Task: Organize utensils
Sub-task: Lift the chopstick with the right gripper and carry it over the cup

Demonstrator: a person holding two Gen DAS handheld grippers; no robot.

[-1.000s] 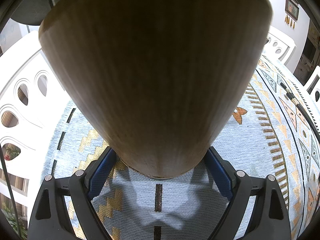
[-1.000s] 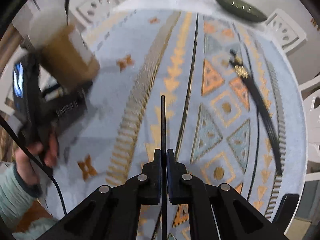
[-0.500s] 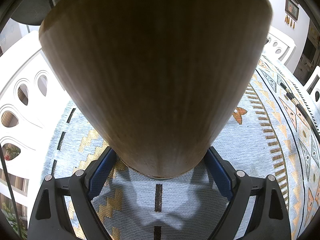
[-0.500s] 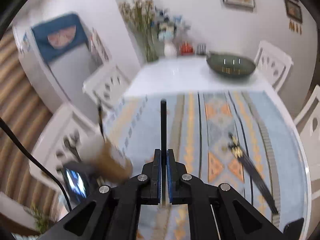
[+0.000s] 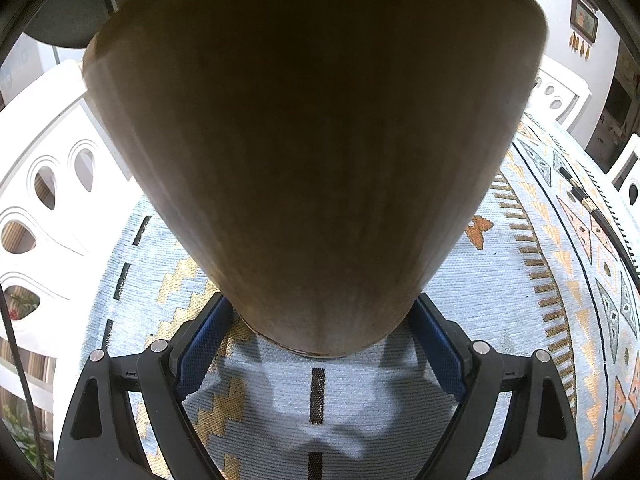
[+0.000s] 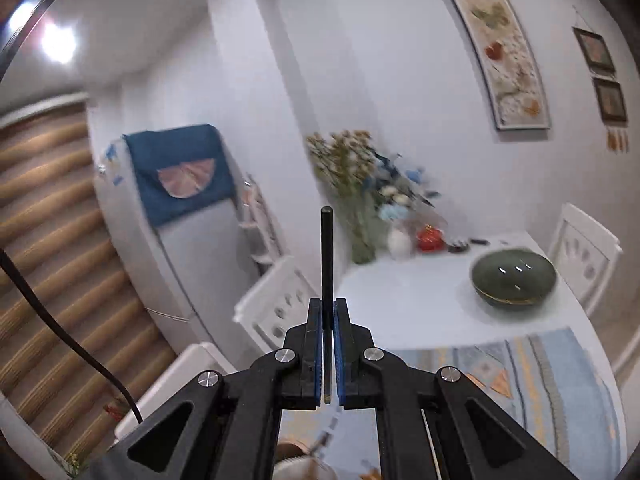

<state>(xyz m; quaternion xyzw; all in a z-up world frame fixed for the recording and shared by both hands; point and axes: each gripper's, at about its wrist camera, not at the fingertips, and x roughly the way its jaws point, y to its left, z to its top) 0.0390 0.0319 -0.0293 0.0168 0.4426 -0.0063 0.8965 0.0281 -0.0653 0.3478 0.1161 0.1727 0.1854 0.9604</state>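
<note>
Chopstick up, holder steadied

Right gripper (image 6: pixel 328 350) pinches a black chopstick (image 6: pixel 327 256) at frame centre; left gripper (image 5: pixel 318 354) clamps the wooden holder (image 5: pixel 316 152) filling its view — lower the stick tip-first, straight, into the mouth; keep the holder still.

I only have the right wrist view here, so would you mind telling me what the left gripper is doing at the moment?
Observer: The left gripper is clamped on a wooden holder, its blue pads pressing the narrow base on both sides.
Operator: Thank you. Is the holder resting on the table?
Observer: Its base sits just above or on the patterned tablecloth; I cannot tell whether it touches.
Operator: Are any utensils left on the table?
Observer: Yes, dark chopsticks lie on the cloth at the far right of the left wrist view, apart from the black stick in your right gripper.
</note>
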